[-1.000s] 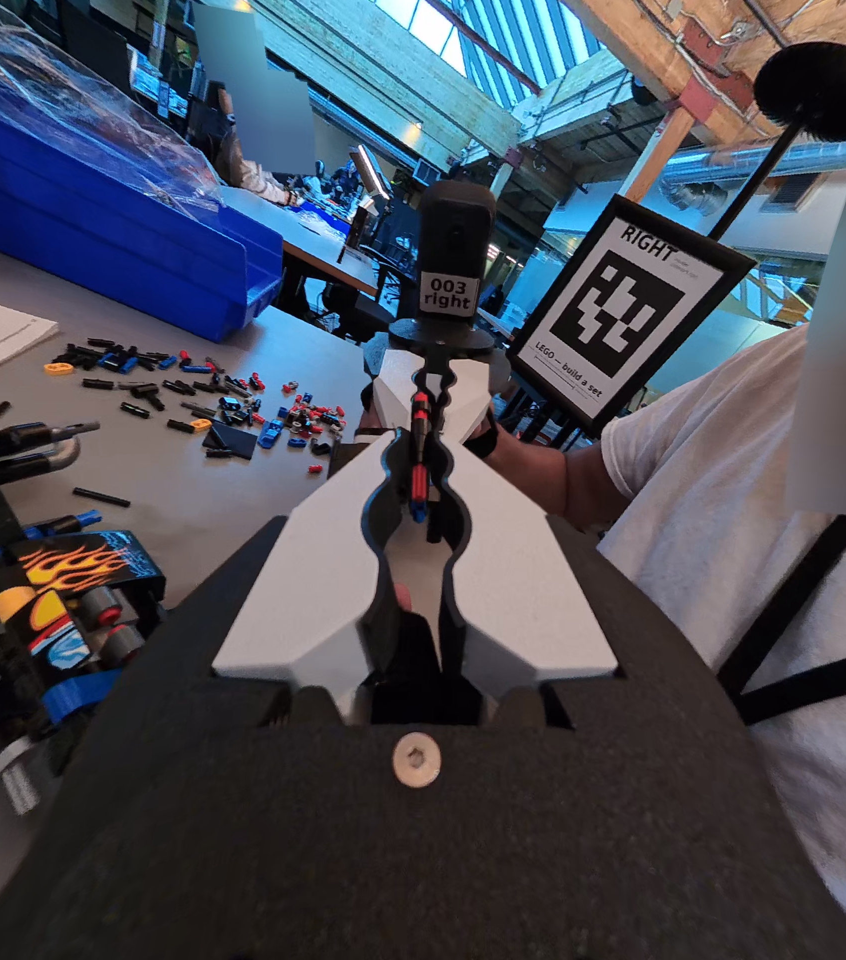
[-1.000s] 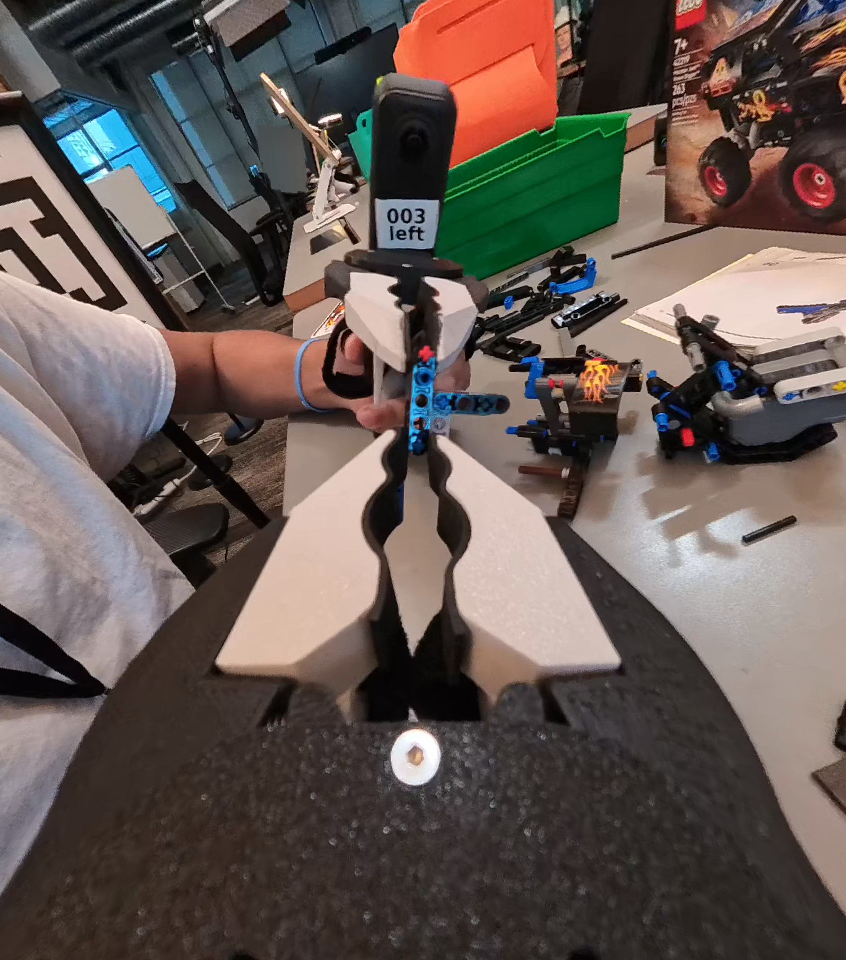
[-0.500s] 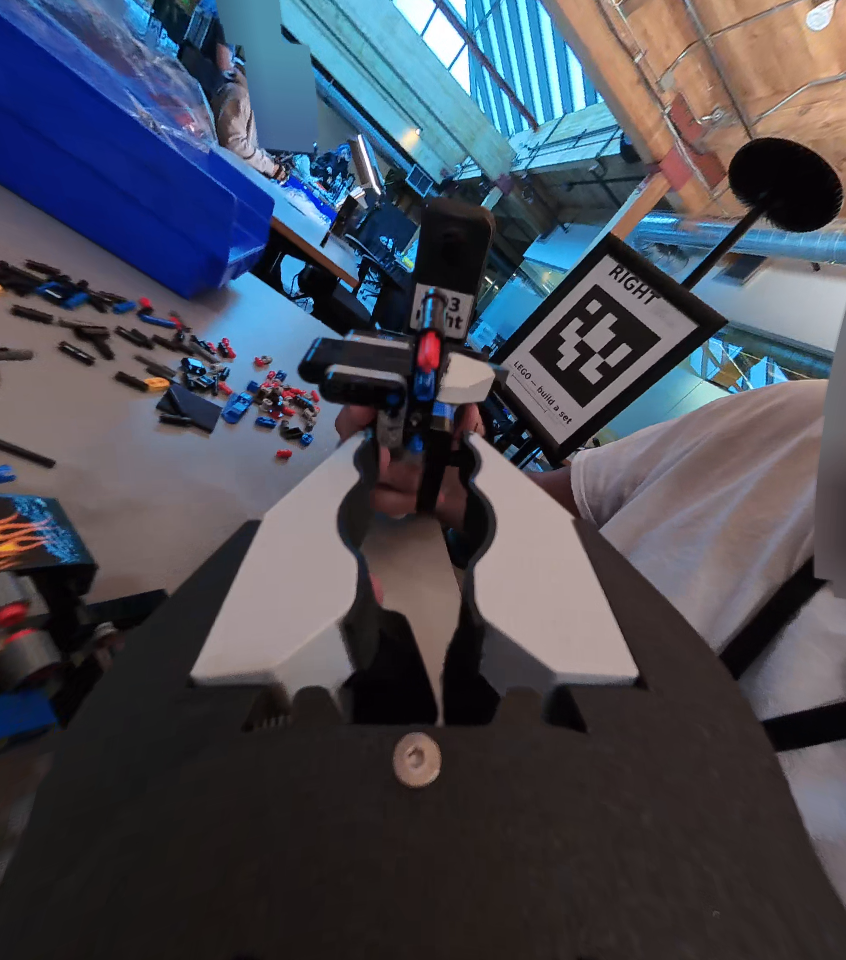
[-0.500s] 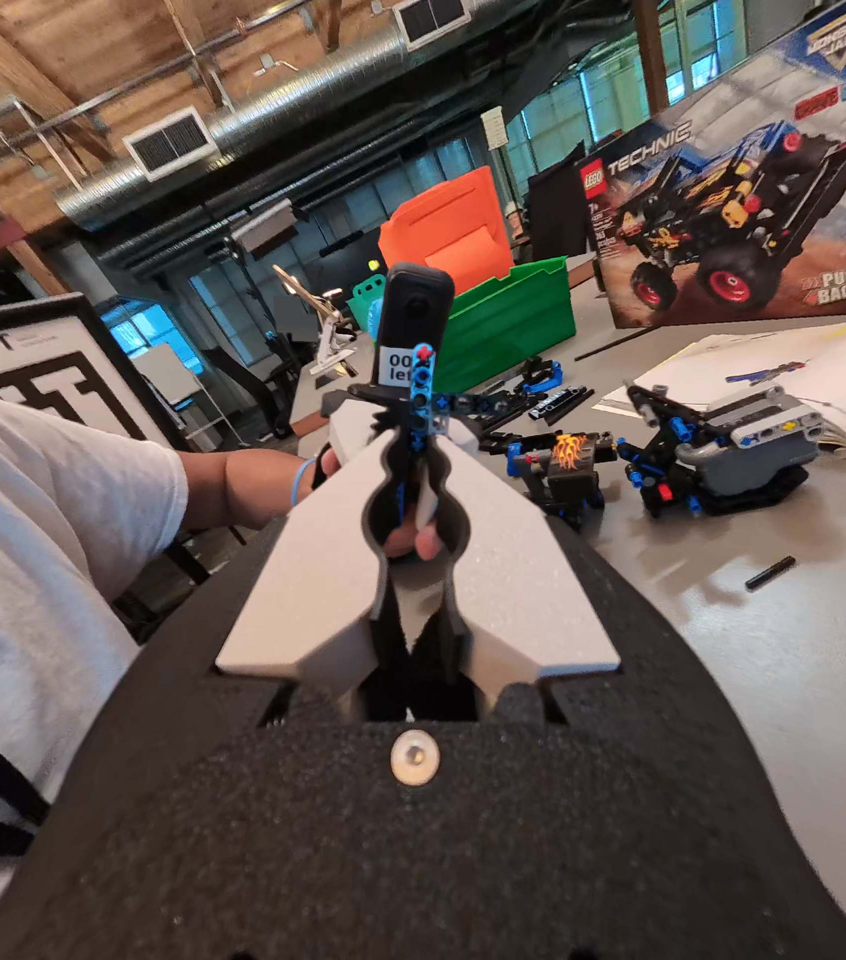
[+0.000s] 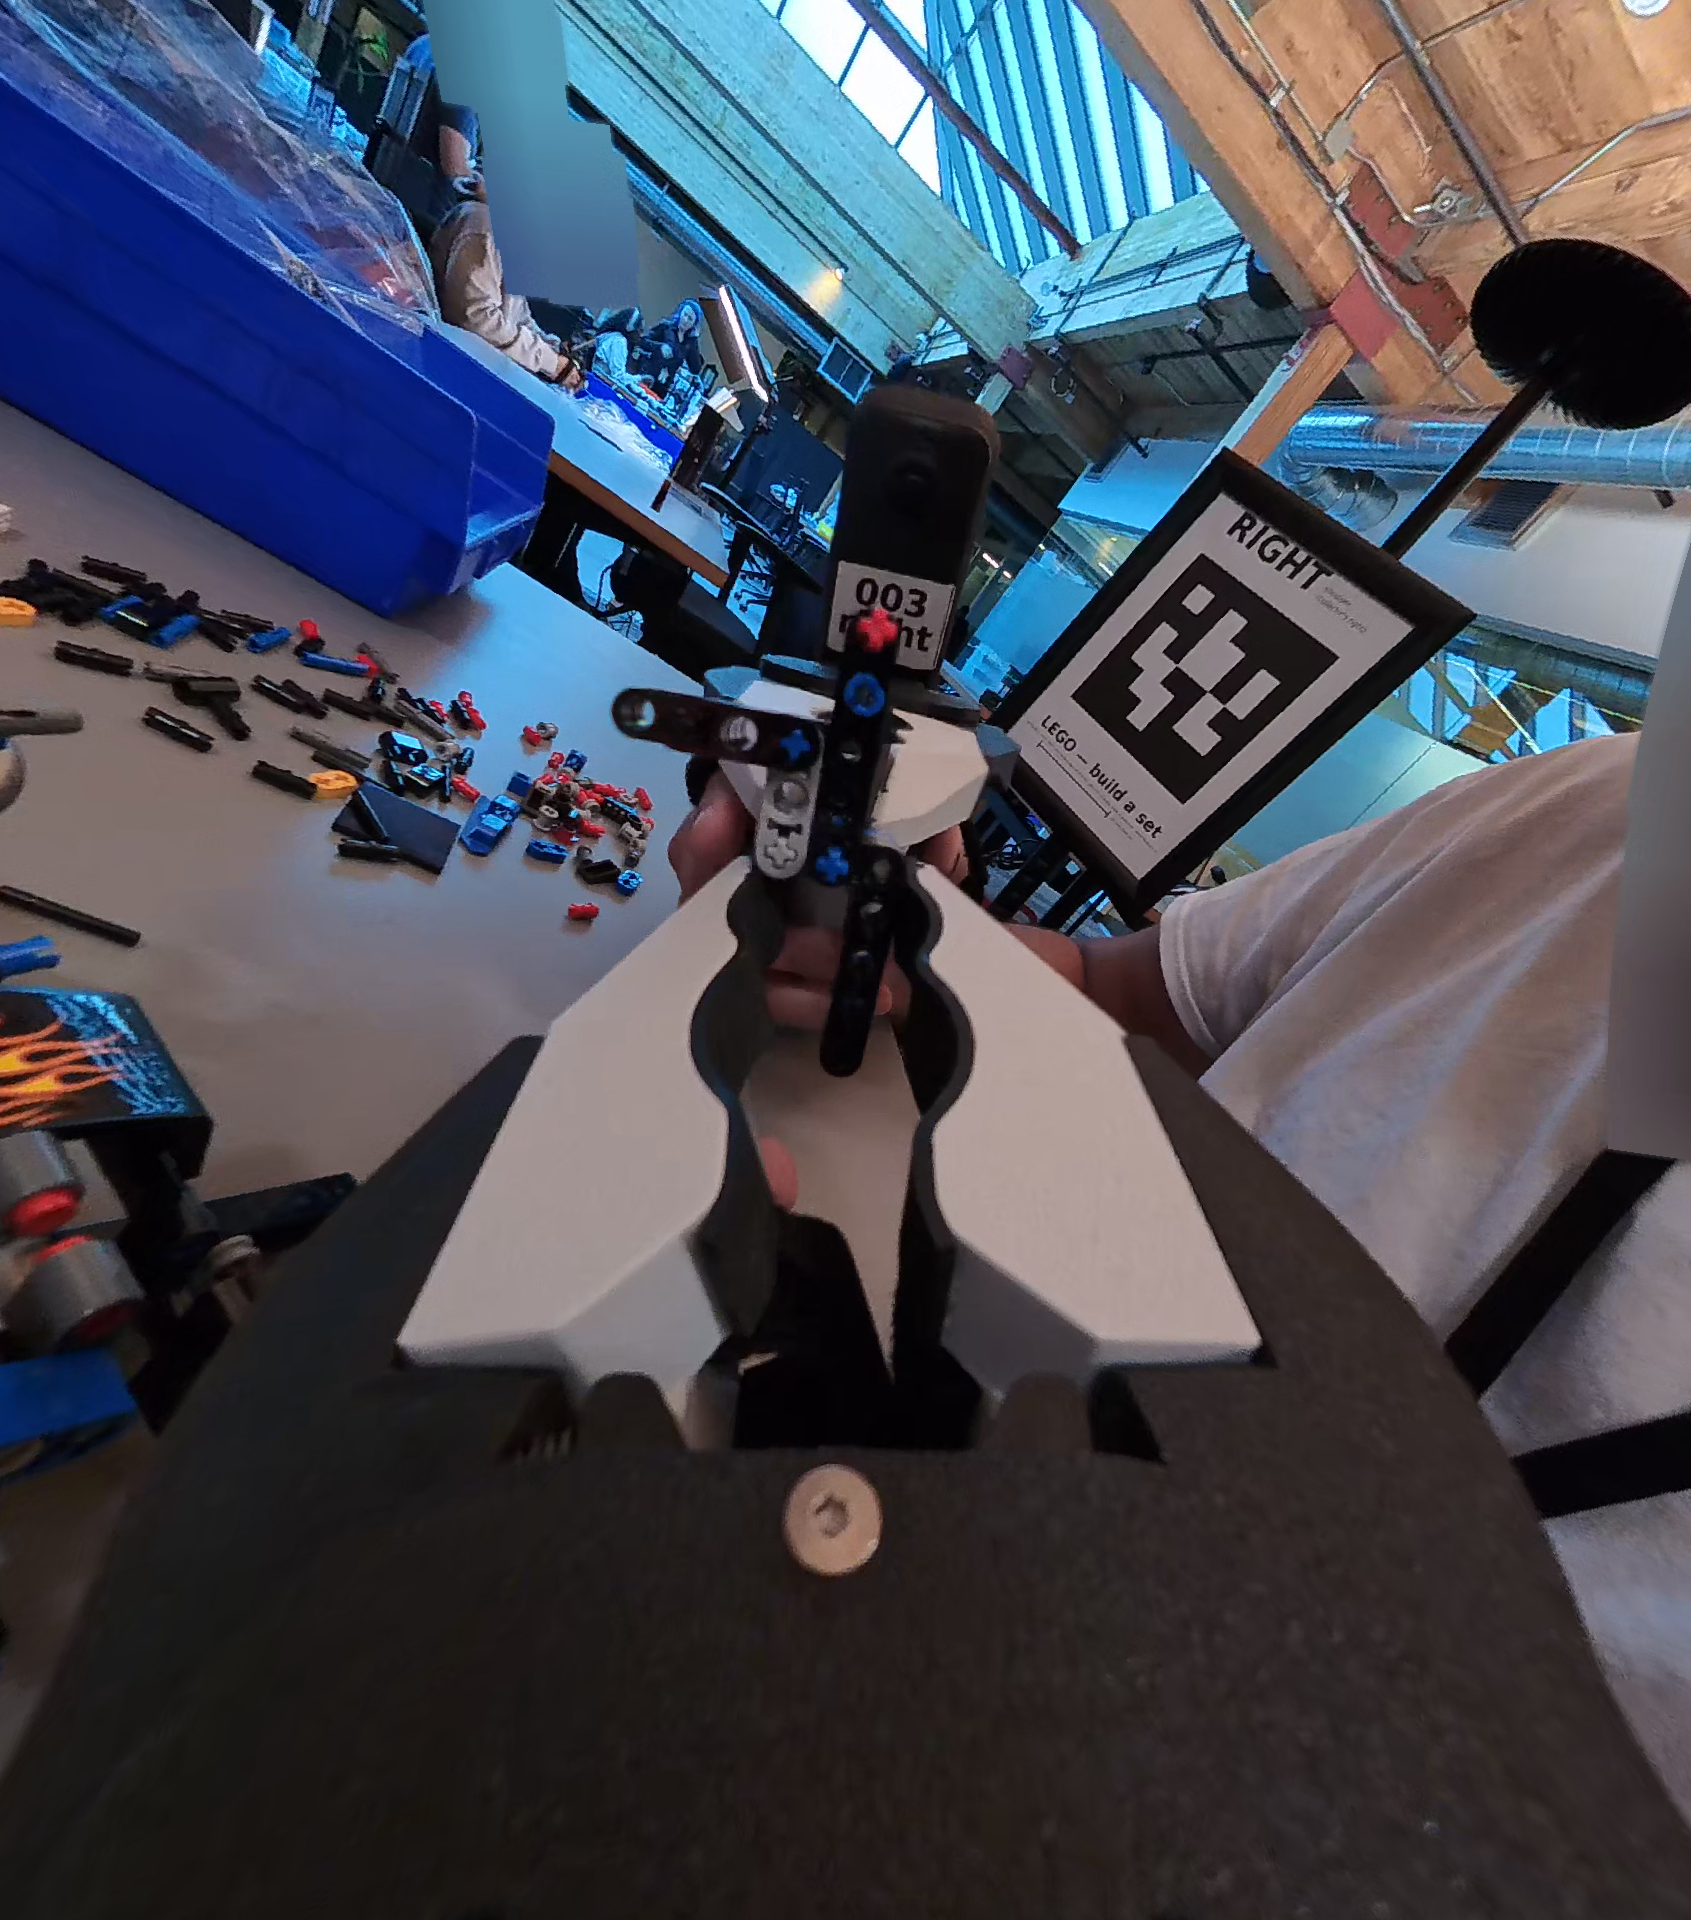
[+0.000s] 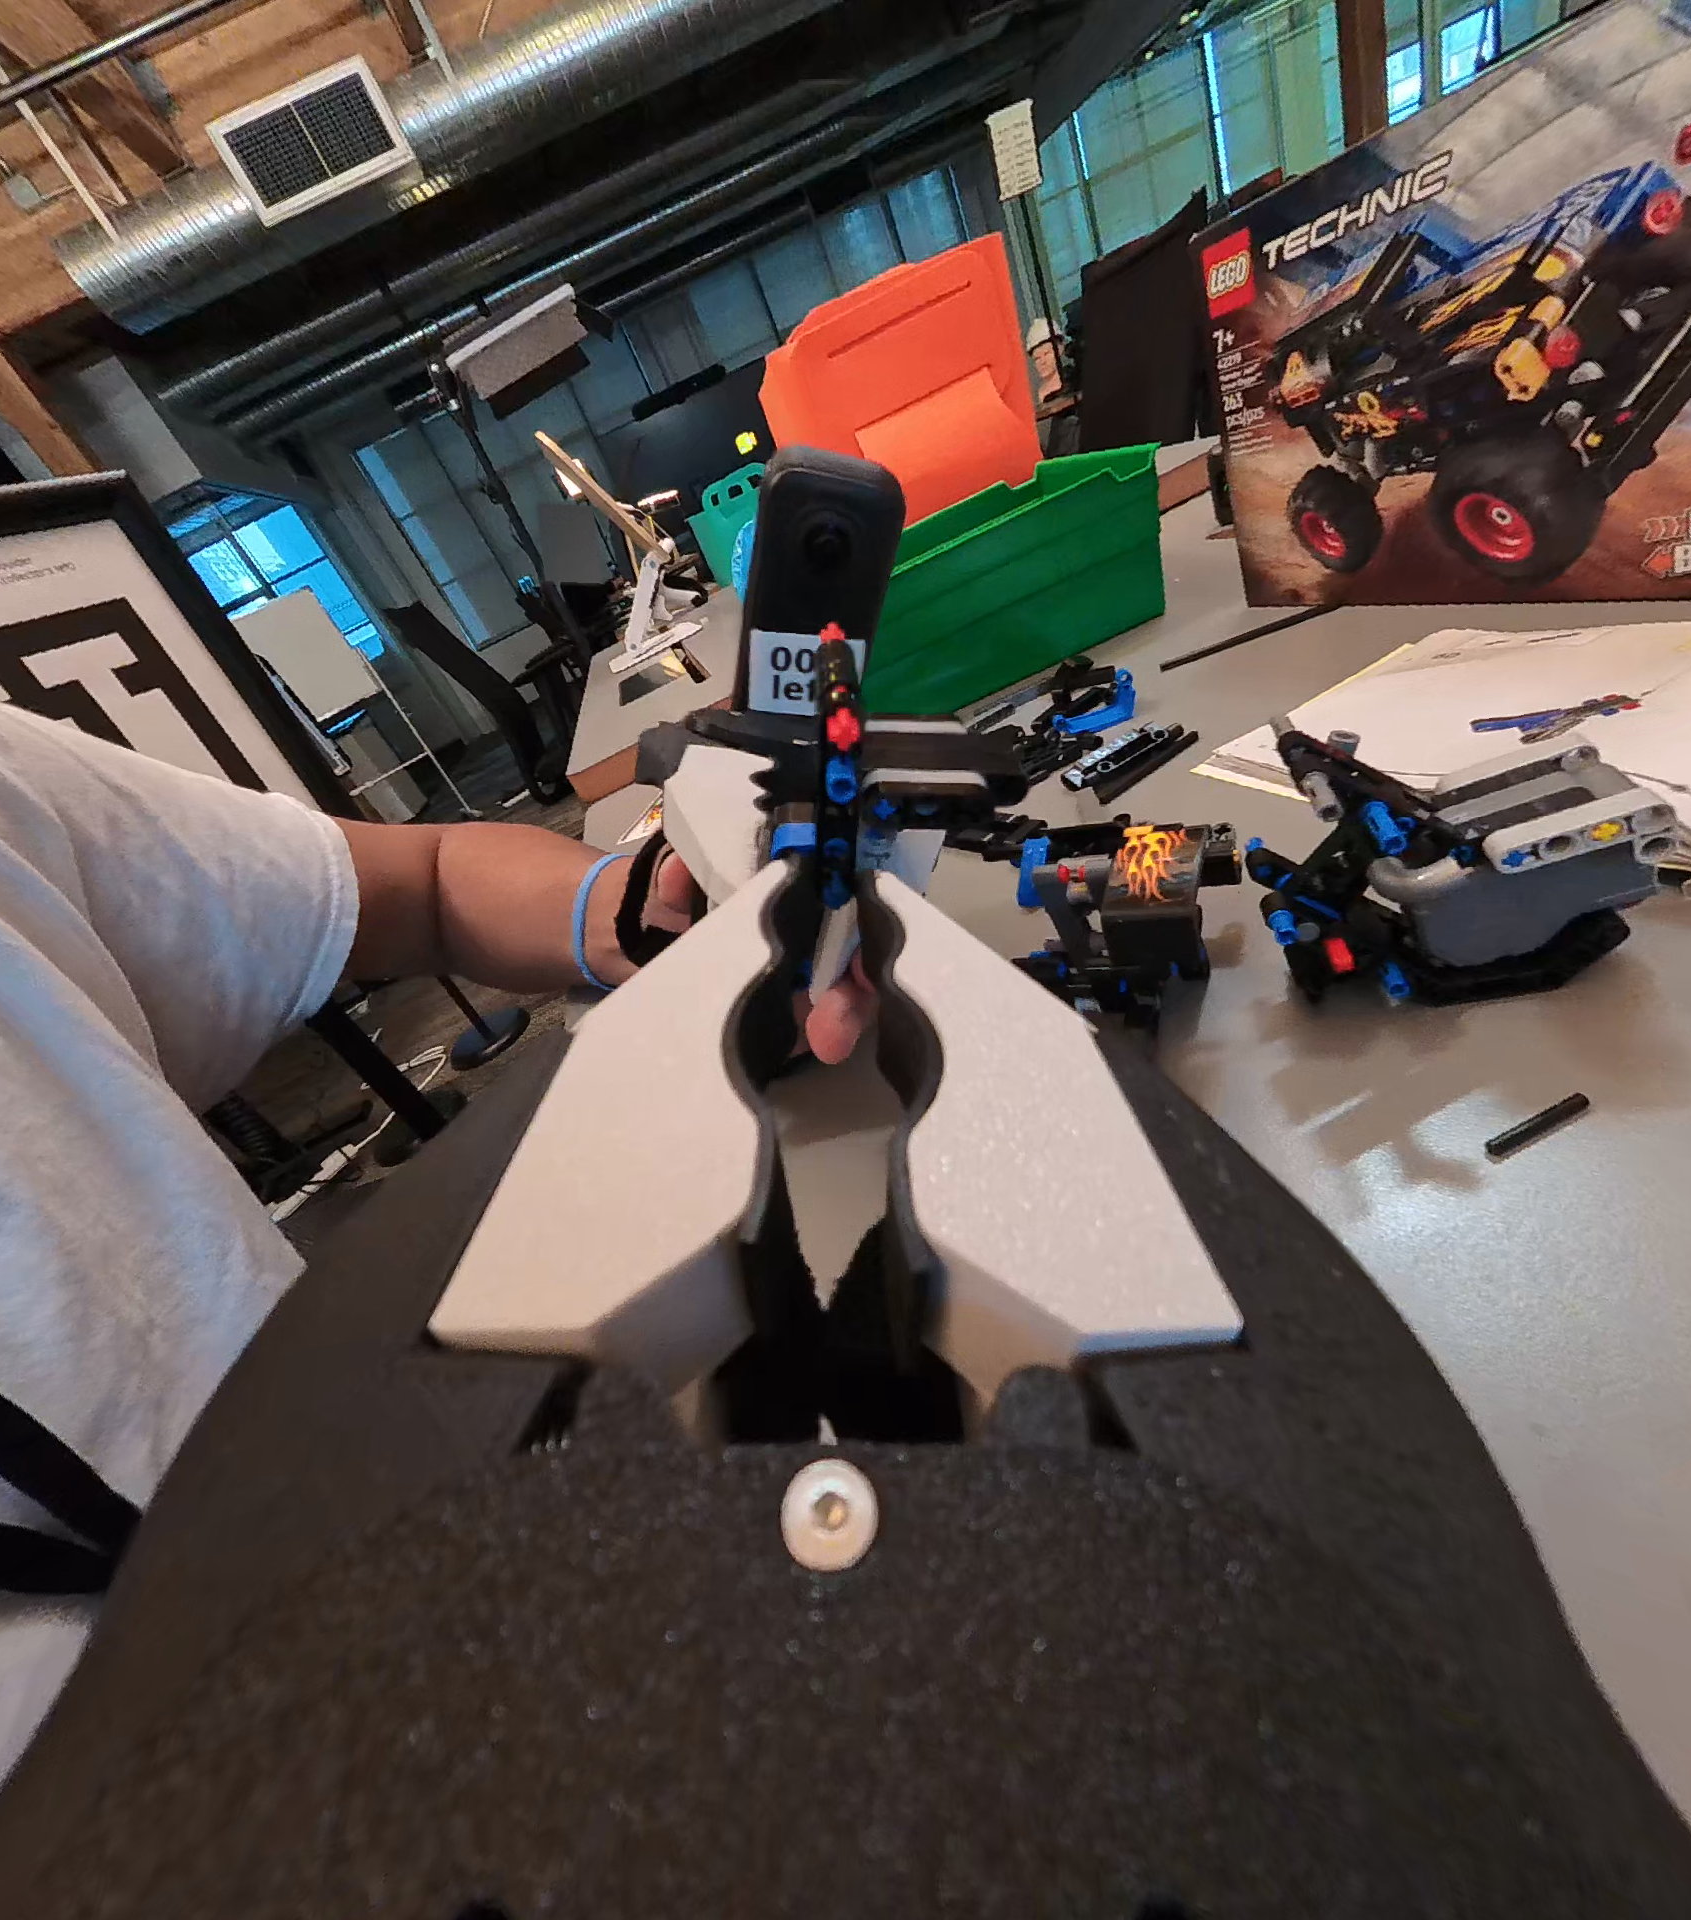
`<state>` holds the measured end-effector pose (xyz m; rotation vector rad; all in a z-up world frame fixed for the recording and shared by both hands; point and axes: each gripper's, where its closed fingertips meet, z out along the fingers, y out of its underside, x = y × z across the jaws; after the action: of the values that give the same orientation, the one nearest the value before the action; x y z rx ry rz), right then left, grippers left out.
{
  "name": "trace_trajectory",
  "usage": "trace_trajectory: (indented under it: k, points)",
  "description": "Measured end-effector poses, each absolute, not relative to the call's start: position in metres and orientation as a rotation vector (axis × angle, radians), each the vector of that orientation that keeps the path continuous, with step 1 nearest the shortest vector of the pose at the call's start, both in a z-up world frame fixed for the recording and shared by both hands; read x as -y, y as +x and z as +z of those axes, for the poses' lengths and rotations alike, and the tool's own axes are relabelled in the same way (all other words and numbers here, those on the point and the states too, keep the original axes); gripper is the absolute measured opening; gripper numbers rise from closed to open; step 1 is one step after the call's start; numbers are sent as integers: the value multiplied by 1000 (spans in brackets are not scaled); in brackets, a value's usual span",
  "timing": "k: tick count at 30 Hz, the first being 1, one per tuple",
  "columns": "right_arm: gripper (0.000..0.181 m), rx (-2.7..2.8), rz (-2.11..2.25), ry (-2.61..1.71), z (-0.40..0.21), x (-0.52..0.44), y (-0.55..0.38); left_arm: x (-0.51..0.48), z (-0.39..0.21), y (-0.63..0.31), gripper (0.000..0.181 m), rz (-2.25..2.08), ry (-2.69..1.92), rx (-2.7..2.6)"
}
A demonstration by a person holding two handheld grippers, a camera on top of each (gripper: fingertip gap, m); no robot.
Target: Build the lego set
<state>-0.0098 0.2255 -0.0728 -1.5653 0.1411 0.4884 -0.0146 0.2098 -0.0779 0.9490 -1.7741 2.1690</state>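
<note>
A small lego sub-assembly (image 5: 856,727) is held in the air between my two grippers, which face each other. It is a black upright beam with blue pins, a red axle end on top, a grey liftarm and a black cross beam. My left gripper (image 5: 825,894) has its jaws partly apart, closed around the lower end. My right gripper (image 6: 836,883) is shut narrowly on the same sub-assembly (image 6: 836,769), seen edge-on. A grey and black chassis (image 6: 1506,862) and a flame-sticker block (image 6: 1147,873) stand on the table.
Loose small parts (image 5: 508,800) lie near a blue bin (image 5: 197,343). A green bin (image 6: 1017,582), the set's box (image 6: 1506,384) and an open booklet (image 6: 1651,707) stand on the right wrist view's far side. A black axle (image 6: 1537,1127) lies loose. The person's white shirt is close by. My left and right fingertips are right by each other.
Both grippers rose and tilted upward. The left jaws widened from a tight grip. The sub-assembly turned, now face-on to the left wrist view with its cross beam showing.
</note>
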Motion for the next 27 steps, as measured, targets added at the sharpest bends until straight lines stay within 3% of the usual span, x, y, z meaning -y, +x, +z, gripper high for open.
trace_trajectory:
  k: [11, 27]
  points:
    - [6, -100, 422, -1601, -75, -223, -7, -211, -82, -19, 6, 2160, 910, 1936]
    - [5, -124, 576, -1553, -73, -220, -16, -204, -77, -29, 6, 2151, 846, 1792]
